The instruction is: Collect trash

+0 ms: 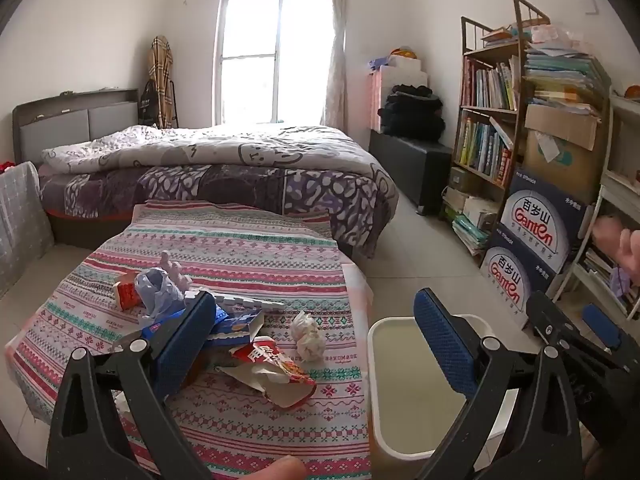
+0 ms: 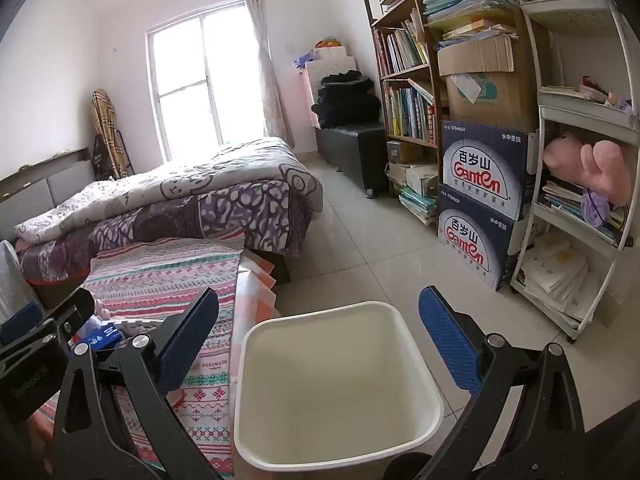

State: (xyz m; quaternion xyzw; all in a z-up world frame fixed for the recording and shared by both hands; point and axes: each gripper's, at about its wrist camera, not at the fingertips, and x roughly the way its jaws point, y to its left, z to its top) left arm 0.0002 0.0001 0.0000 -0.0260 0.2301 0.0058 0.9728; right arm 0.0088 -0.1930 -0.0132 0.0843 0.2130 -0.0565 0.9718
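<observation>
Left wrist view, from left to right: a red carton and a crumpled grey-blue bag lie on the patterned cloth of the low table; a blue box sits partly hidden behind the left finger; a torn red wrapper and a white paper ball rest nearer the table's right edge; the left gripper hangs above them, jaws spread wide, nothing between them. A white bin, with nothing visible inside, stands on the floor just beside the table. Right wrist view: the right gripper hovers over the bin, jaws wide apart and holding nothing; bed behind; stacked blue water cartons and a white shelf rack at right.
</observation>
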